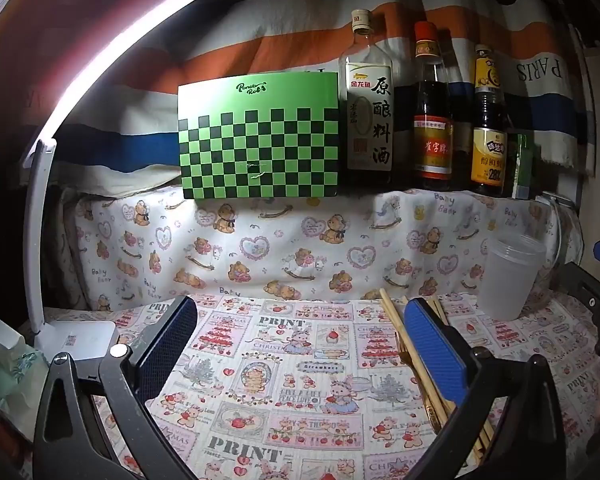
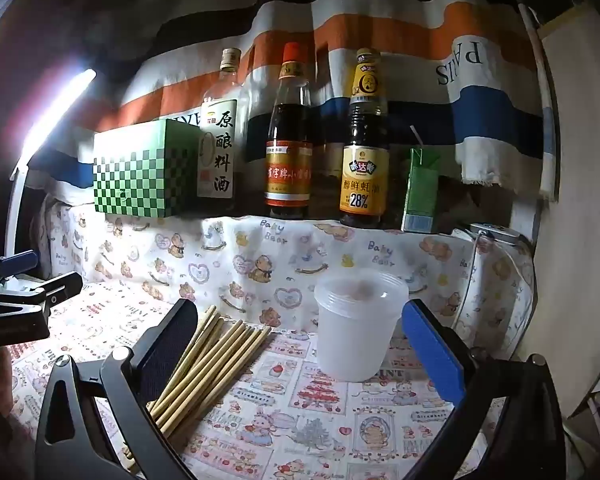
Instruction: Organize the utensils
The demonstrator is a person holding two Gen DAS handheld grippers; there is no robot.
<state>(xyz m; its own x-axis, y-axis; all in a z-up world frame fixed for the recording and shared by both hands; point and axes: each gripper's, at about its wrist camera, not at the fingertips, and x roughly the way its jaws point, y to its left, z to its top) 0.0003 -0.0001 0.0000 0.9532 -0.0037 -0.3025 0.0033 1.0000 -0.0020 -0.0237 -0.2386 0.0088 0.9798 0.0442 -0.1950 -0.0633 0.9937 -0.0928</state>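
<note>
**A:** ok so what's the setup here? I see a bundle of chopsticks (image 2: 216, 364) lying flat on the printed tablecloth (image 2: 320, 412), tips fanned out toward the back.

**B:** yep, and there's a frosted plastic cup (image 2: 358, 328) standing upright just to the right of them, near but not touching as far as I can tell. It has ridges round the rim. Can't make out whether anything's inside.

**A:** what about the claws?

**B:** the right gripper (image 2: 300, 344) has its jaws spread wide, nothing held. Chopsticks run under and past its left finger, the cup sits between the fingers further back. The left gripper (image 1: 300, 340) is wide too and holding nothing, just bare cloth between its fingers.

**A:** from the left camera the chopsticks (image 1: 416, 360) run along its right finger and pass behind it, so they're partly hidden. Cup (image 1: 512, 276) is off to the right there.

**B:** background: green checkered box (image 1: 258, 136) on a raised ledge, three sauce bottles (image 1: 432, 108) lined up right of it, and a small green carton (image 2: 420, 192) at the end. Lit desk lamp (image 1: 100, 68) arching over the left side.
</note>
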